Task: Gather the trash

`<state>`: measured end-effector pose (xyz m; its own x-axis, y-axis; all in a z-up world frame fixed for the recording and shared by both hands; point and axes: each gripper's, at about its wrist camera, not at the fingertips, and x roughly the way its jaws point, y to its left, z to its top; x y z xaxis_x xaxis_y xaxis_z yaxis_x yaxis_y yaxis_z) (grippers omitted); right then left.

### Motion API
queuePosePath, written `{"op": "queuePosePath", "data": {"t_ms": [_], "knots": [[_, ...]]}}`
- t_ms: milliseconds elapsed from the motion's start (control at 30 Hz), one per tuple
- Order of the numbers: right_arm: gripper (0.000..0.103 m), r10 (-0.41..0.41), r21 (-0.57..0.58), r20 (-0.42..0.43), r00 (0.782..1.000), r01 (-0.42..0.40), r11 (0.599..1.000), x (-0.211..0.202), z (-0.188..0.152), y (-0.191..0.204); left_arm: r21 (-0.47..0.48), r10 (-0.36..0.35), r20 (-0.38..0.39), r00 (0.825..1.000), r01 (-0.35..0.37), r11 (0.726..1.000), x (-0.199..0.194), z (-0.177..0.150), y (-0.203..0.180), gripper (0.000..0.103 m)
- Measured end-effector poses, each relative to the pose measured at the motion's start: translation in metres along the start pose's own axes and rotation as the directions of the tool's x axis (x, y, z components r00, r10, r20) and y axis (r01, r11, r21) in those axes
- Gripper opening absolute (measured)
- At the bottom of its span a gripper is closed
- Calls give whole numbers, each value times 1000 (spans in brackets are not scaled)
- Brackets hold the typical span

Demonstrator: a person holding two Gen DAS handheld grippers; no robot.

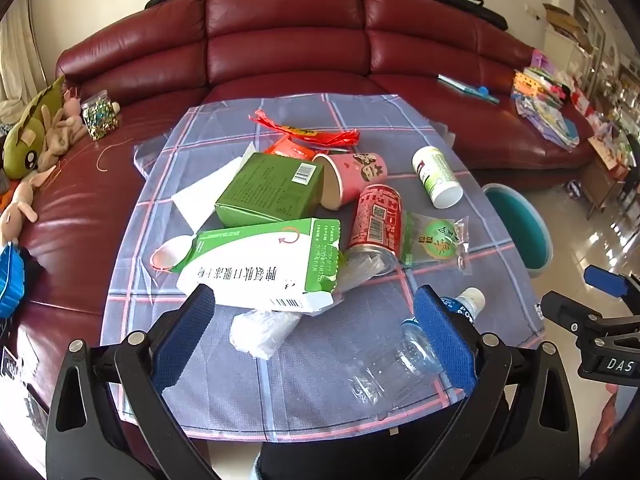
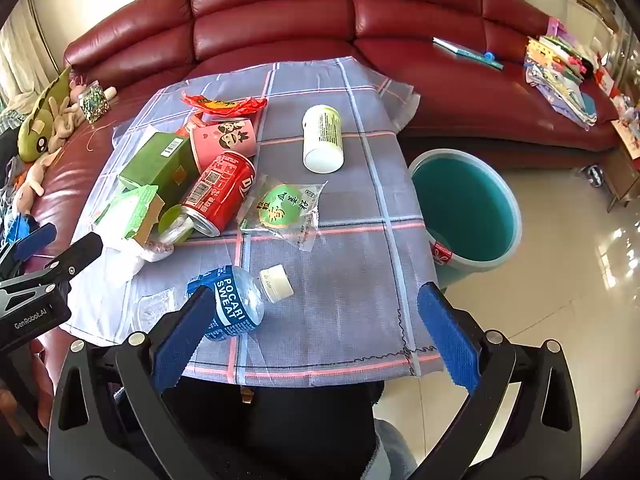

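Trash lies on a checked cloth (image 1: 304,392) (image 2: 344,304): a white-green carton (image 1: 260,268), a green box (image 1: 272,188) (image 2: 160,164), a pink paper cup (image 1: 352,178) (image 2: 224,138), a red can (image 1: 376,220) (image 2: 220,188), a green snack packet (image 1: 436,240) (image 2: 284,208), a white bottle (image 1: 436,176) (image 2: 322,138), a red wrapper (image 1: 308,134) (image 2: 220,106), crumpled plastic (image 1: 264,330), and a clear Pocari bottle (image 1: 412,352) (image 2: 232,304). My left gripper (image 1: 316,340) is open above the near edge. My right gripper (image 2: 316,332) is open, its left finger beside the Pocari bottle.
A teal bin (image 2: 464,212) (image 1: 520,228) stands on the tiled floor right of the table. A red leather sofa (image 1: 280,40) (image 2: 440,20) wraps behind, with plush toys (image 1: 32,136) at left and papers (image 2: 560,76) at right.
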<state>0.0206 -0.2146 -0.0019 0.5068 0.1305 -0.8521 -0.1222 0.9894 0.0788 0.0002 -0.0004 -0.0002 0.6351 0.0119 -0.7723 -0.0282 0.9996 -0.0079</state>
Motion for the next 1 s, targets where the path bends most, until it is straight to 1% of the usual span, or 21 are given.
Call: {"op": "queuePosePath", "data": {"t_ms": [200, 267, 300, 467, 533, 667, 1000], "knots": [[97, -1, 3, -7, 1000, 1, 1000, 0, -1, -7, -15, -7, 1, 1000, 7, 1000, 0, 1, 4, 99], [97, -14, 0, -12, 1000, 14, 1000, 2, -1, -3, -21, -12, -2, 1000, 12, 1000, 0, 0, 7, 99], [97, -18, 0, -14, 1000, 18, 1000, 2, -1, -3, -22, 9, -4, 1000, -9, 1000, -2, -5, 12, 99], [97, -29, 1, -14, 999, 29, 1000, 5, -3, 0, -28, 6, -5, 1000, -6, 1000, -5, -10, 18, 99], [97, -32, 1, -13, 999, 32, 999, 5, -4, 0, -34, 21, -19, 1000, -22, 999, 9, -8, 13, 99], [97, -33, 5, -14, 999, 33, 999, 5, -4, 1, -43, 17, -23, 1000, -18, 999, 11, -10, 16, 99], [97, -33, 5, -22, 999, 33, 999, 7, -7, 2, -47, 27, -21, 999, -28, 999, 10, -13, 19, 99]]}}
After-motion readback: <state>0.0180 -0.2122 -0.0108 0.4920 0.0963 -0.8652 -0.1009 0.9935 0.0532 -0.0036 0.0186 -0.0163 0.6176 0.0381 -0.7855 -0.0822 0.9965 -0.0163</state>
